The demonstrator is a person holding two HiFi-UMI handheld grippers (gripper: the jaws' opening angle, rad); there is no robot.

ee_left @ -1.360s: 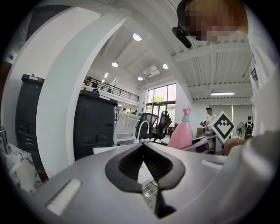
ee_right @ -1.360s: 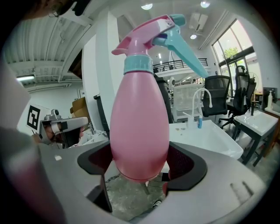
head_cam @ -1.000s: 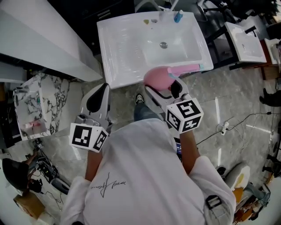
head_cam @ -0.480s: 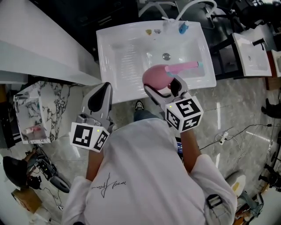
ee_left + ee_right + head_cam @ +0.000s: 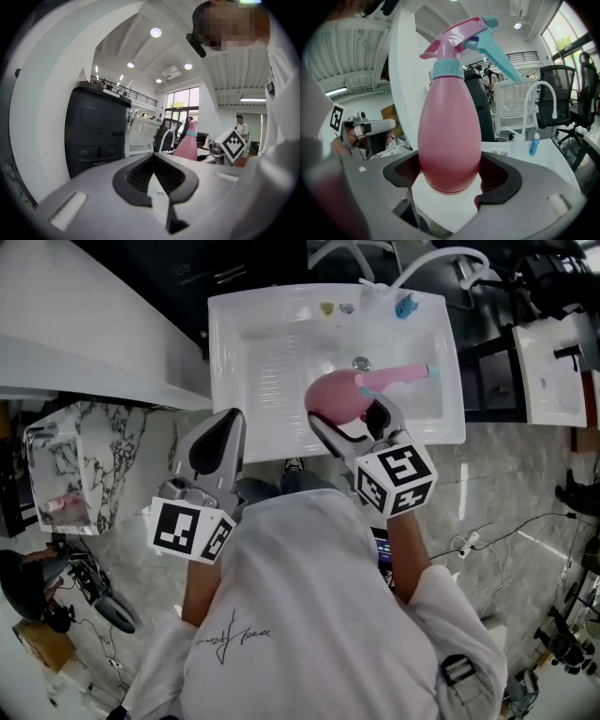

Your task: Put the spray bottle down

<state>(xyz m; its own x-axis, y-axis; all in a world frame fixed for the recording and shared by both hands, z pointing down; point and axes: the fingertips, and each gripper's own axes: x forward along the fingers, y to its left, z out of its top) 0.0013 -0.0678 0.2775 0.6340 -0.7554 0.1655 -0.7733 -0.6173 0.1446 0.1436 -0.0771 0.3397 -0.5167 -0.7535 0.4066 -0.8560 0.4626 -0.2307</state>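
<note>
Left tongs: the left tongs (image 5: 214, 442) were pressed together with nothing in them. They hung just outside the front edge of the sink, near its front left corner.
Sink: the white sink (image 5: 246, 352) carried the job. Its bowl was bare near the front, and a small blue bottle (image 5: 405, 306) stood at the back right corner by the white tap (image 5: 441, 257).
Spray bottle, place: the spray bottle (image 5: 333, 397) was over the front right part of the sink, just inside the front edge. It looked to be in the air, not resting on anything yet. From above, its top pointed at the right edge.
Right tongs: the right tongs (image 5: 352, 427) were pinching the fat lower part of the bottle, one jaw on each side.
Step in hand: I think the bottle was being carried to a spot to set down.
How to do it well: bring it down slowly and straight, bottom first, onto a flat part of the sink. Let the bottom sit all the way before the jaws spread. The round belly could slip or roll, so hold it firm until then. Stay away from the small blue bottle.
Look of the bottle: it was pink and shaped like an egg, smooth and a bit shiny. It had a light blue ring at the neck, a pink top and a long light blue trigger.
</note>
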